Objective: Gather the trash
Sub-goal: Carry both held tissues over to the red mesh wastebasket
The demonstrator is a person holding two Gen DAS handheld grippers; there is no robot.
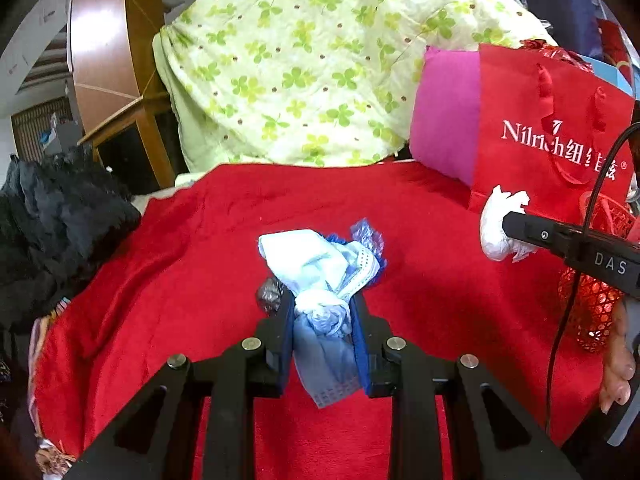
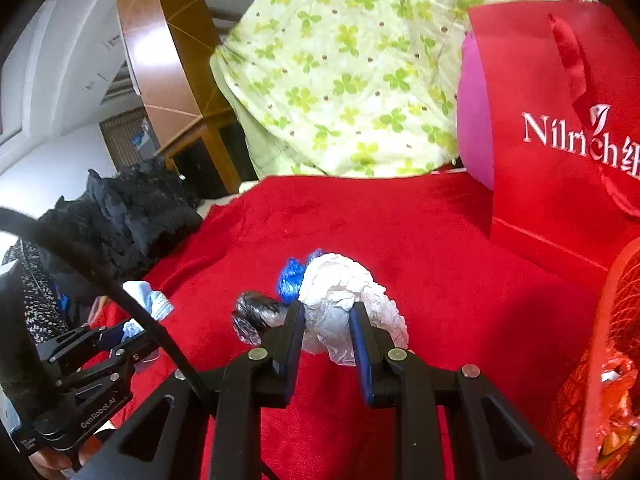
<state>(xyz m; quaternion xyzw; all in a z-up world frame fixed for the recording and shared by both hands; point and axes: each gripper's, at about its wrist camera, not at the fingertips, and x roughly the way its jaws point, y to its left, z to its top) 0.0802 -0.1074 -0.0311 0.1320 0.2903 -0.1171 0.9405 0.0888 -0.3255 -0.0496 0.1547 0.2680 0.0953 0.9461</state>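
Observation:
My left gripper (image 1: 322,308) is shut on a crumpled light-blue face mask (image 1: 316,264), held just above the red blanket (image 1: 200,248). It also shows at the left of the right wrist view (image 2: 128,330). My right gripper (image 2: 326,312) is shut on a crumpled white paper ball (image 2: 344,300); in the left wrist view this ball (image 1: 496,224) is at the right. A dark silvery foil wad (image 2: 256,316) and a blue plastic scrap (image 2: 292,276) lie on the blanket beside the ball. The foil wad (image 1: 270,294) sits left of my left fingers.
A red mesh basket (image 2: 600,360) holding wrappers stands at the right. A red "Nilrich" paper bag (image 1: 552,132) and a magenta pillow (image 1: 444,120) stand behind it. A green-patterned quilt (image 1: 312,60) lies at the back. Black clothing (image 1: 52,224) is piled at the left.

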